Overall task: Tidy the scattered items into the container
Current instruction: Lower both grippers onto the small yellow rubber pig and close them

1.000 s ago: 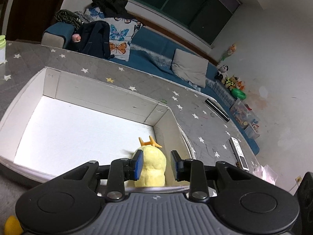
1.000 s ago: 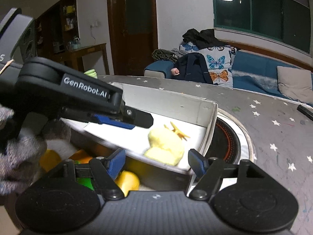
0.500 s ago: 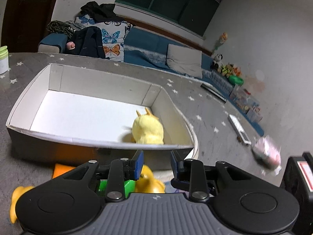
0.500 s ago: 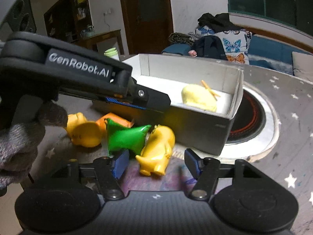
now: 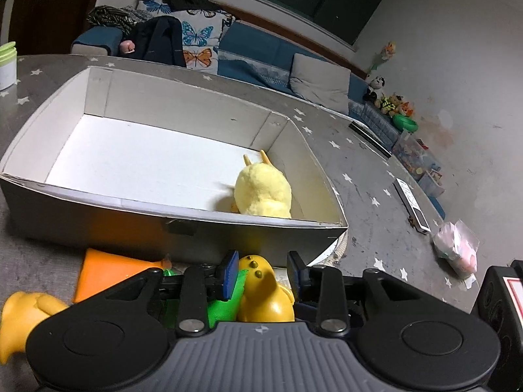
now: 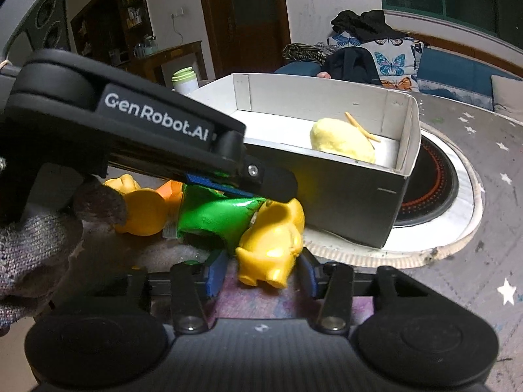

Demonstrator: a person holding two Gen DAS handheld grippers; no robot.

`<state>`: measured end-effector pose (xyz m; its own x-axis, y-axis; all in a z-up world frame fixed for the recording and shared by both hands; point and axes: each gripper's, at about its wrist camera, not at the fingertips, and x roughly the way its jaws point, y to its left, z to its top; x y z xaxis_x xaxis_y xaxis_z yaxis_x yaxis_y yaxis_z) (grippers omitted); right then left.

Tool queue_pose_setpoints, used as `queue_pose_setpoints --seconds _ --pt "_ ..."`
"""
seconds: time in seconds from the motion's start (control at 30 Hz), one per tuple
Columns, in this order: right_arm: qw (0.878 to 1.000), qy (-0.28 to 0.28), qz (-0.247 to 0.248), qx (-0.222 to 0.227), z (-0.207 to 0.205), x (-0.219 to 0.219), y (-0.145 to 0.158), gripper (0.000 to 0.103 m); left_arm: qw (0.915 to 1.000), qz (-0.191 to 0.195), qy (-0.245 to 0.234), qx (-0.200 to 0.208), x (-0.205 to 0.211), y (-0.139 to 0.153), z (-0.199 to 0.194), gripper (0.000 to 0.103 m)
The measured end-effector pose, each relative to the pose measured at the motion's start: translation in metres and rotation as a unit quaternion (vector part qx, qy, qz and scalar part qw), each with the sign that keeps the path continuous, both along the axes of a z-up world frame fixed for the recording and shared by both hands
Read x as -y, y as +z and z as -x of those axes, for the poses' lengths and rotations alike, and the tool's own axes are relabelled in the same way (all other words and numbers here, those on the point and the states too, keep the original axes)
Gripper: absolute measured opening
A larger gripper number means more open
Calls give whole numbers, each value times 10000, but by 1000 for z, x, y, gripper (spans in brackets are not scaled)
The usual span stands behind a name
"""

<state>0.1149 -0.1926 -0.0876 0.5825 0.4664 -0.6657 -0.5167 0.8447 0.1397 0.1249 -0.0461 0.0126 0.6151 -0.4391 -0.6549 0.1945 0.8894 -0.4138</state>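
A white cardboard box [image 5: 108, 196] [image 6: 359, 189] holds a yellow plush toy [image 5: 263, 191] [image 6: 341, 140] in its right corner. In front of the box lie a glossy yellow toy [image 5: 263, 294] [image 6: 273, 238], a green pouch [image 6: 215, 217], an orange piece [image 5: 111, 269] and another yellow toy [image 5: 23, 310] [image 6: 143, 205]. My left gripper [image 5: 263, 272] is open, its jaws either side of the glossy yellow toy. It also shows in the right wrist view [image 6: 271, 183], above the toys. My right gripper [image 6: 263, 274] is open around the same toy's lower end.
The box stands on a grey star-patterned table [image 5: 376, 202], partly over a round hob [image 6: 434, 183]. A remote [image 5: 412, 205], a pink packet [image 5: 457, 251] and a green-lidded jar [image 5: 6, 65] lie on the table. A sofa with cushions stands behind.
My left gripper let go of the plush toy in the box, drew back and came down over the glossy yellow toy. My right gripper moved down to the same toy.
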Motion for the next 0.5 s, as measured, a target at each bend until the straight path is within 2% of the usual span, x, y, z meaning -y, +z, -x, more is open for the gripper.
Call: queue_pose_setpoints --seconds 0.2,0.5 --pt "10000 -42 -76 -23 -1 1 -1 36 9998 19 80 -186 -3 -9 -7 36" --pt "9999 -48 -79 71 0 -3 1 35 9994 123 102 -323 -4 -11 -8 34"
